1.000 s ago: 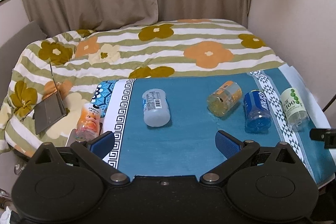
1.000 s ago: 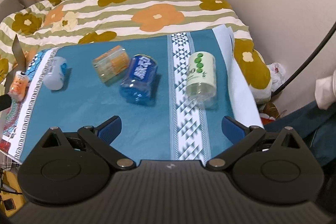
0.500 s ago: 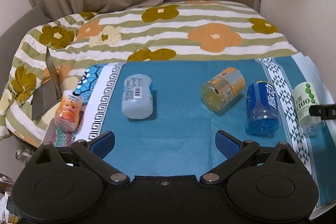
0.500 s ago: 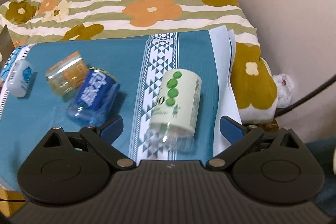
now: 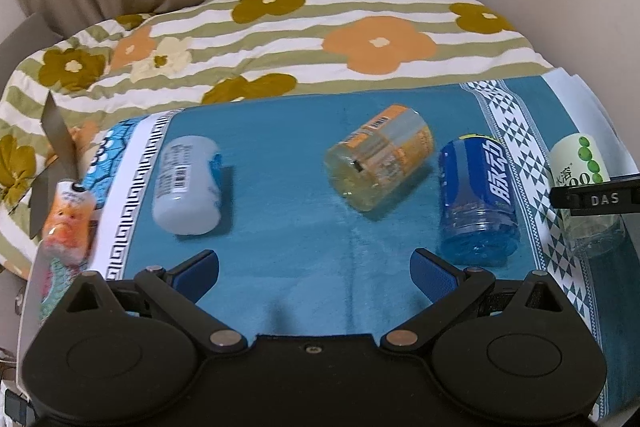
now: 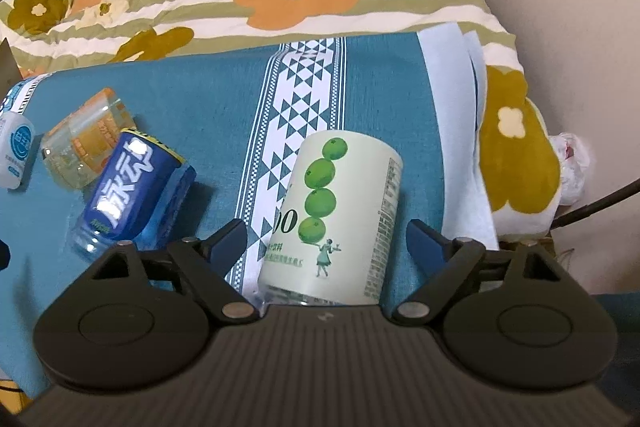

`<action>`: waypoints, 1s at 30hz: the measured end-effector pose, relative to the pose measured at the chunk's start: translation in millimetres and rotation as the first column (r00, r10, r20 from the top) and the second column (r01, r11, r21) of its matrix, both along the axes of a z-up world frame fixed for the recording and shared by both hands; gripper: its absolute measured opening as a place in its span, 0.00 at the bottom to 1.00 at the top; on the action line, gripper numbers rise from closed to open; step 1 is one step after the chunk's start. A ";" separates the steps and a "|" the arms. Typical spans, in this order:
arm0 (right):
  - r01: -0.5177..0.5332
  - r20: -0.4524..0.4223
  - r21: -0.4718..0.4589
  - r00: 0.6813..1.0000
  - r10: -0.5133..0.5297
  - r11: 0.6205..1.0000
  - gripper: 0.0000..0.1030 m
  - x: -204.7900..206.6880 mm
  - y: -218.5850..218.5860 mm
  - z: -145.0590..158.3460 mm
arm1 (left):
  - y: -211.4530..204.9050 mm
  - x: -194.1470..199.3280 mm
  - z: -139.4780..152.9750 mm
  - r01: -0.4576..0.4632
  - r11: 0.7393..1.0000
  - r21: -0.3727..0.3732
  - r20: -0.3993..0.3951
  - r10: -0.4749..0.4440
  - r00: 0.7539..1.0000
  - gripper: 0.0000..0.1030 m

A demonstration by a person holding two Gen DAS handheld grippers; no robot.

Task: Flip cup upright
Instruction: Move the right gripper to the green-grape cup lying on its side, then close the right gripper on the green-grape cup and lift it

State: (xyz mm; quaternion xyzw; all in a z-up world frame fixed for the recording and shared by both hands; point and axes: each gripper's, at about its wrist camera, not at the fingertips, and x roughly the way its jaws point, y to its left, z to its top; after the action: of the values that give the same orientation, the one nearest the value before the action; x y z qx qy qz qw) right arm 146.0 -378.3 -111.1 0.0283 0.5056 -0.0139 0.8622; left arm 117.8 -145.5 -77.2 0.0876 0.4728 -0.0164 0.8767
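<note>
Several cut-bottle cups lie on their sides on a teal cloth (image 5: 280,219). A pale green-label cup (image 6: 336,219) lies between the open jaws of my right gripper (image 6: 326,241), not touched by either; it also shows at the right edge of the left wrist view (image 5: 580,163). A blue cup (image 5: 476,199) (image 6: 128,195), an orange cup (image 5: 380,159) (image 6: 80,143) and a white cup (image 5: 188,183) (image 6: 14,151) lie further left. My left gripper (image 5: 314,273) is open and empty above the cloth's near part.
A small orange-print cup (image 5: 66,219) lies at the cloth's left edge. A flowered striped duvet (image 5: 320,27) lies behind. A wall is at the right, with a cable (image 6: 596,203) and a plastic bag (image 6: 572,167) beside the bed.
My right gripper has moved forward and down so the green-label cup now lies between its jaws. My left gripper has moved forward and right over the cloth.
</note>
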 end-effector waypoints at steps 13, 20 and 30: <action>0.036 -0.009 -0.001 0.999 -0.036 0.999 0.77 4.1 3.6 -11.7 | 1.1 11.8 -7.0 0.063 0.997 -0.034 -0.007 -0.063 0.998 1.00; 0.068 0.007 -0.032 0.998 -0.068 0.997 0.77 -5.8 14.7 4.5 | 15.4 11.9 -0.5 0.105 0.992 -0.069 0.007 -0.104 0.995 1.00; 0.091 0.045 -0.024 0.995 -0.090 0.996 0.76 -42.6 50.9 64.6 | 58.2 -5.2 33.1 0.138 0.982 -0.130 0.066 -0.130 0.989 1.00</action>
State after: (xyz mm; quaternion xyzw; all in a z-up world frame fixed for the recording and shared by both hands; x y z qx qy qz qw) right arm 103.4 -327.4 -46.5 0.0401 0.4844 -0.0588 0.8719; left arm 112.6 -87.3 -44.1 0.0605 0.4383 -0.1047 0.8907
